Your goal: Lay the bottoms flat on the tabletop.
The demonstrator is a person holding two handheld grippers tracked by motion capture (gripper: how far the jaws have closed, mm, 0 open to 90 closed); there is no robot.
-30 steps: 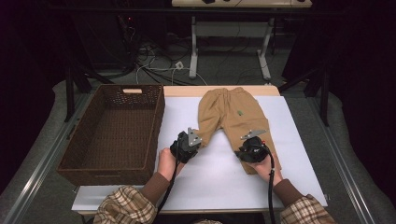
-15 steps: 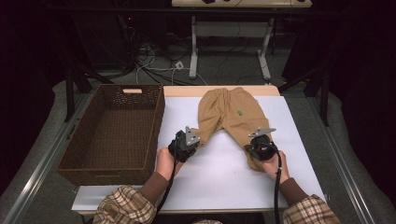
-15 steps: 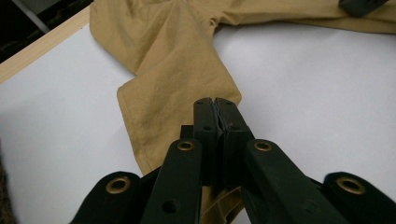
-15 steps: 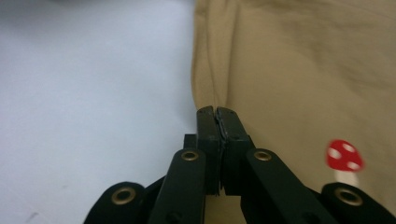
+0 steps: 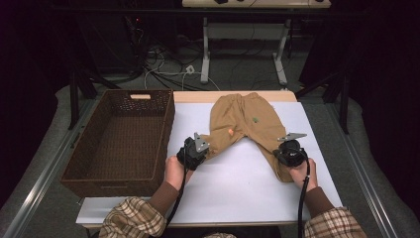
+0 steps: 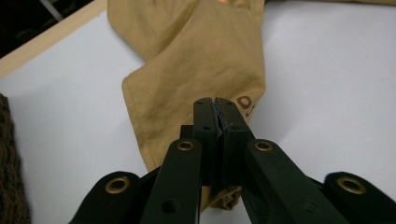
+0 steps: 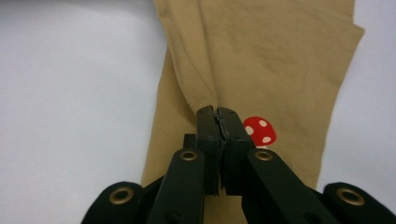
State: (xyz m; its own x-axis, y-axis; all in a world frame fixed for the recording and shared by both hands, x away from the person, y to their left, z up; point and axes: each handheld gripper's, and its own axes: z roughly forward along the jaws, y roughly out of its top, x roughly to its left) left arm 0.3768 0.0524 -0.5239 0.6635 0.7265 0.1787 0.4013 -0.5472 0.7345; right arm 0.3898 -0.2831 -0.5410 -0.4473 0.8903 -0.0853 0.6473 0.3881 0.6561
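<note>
A person in plaid sleeves (image 5: 130,221) sits at the near edge of a white worktop (image 5: 237,183), a two-jaw gripper in each hand. The left gripper (image 5: 193,152) rests on the cuff end of one leg of a pair of tan trousers (image 5: 245,121), its jaws pressed together with a pinch of the cloth caught between them; in the left gripper view the closed tips (image 6: 216,109) sit on the tan fabric just beside a brown printed mark (image 6: 246,104) near the hem. The right gripper (image 5: 290,151) sits at the other leg, well apart from the left one, so that the two legs spread out in a wide upside-down V across the worktop. Its jaws have just been closing and now stand tight on a raised ridge of the fabric; the right gripper view shows the tips (image 7: 217,122) clamping that fold, with a red-and-white mushroom motif (image 7: 259,130) just beside them on the cloth. The trousers lie flat in the middle of the white surface, small green and orange patches on their front, the waistband at the far side near the wooden edge (image 5: 198,96) of the worktop. To the left, touching the worktop's side, stands a dark brown wicker basket (image 5: 79,168). Beyond the worktop, cables (image 5: 163,69) trail over the floor beneath a white table frame (image 5: 242,39) in a dark room.
</note>
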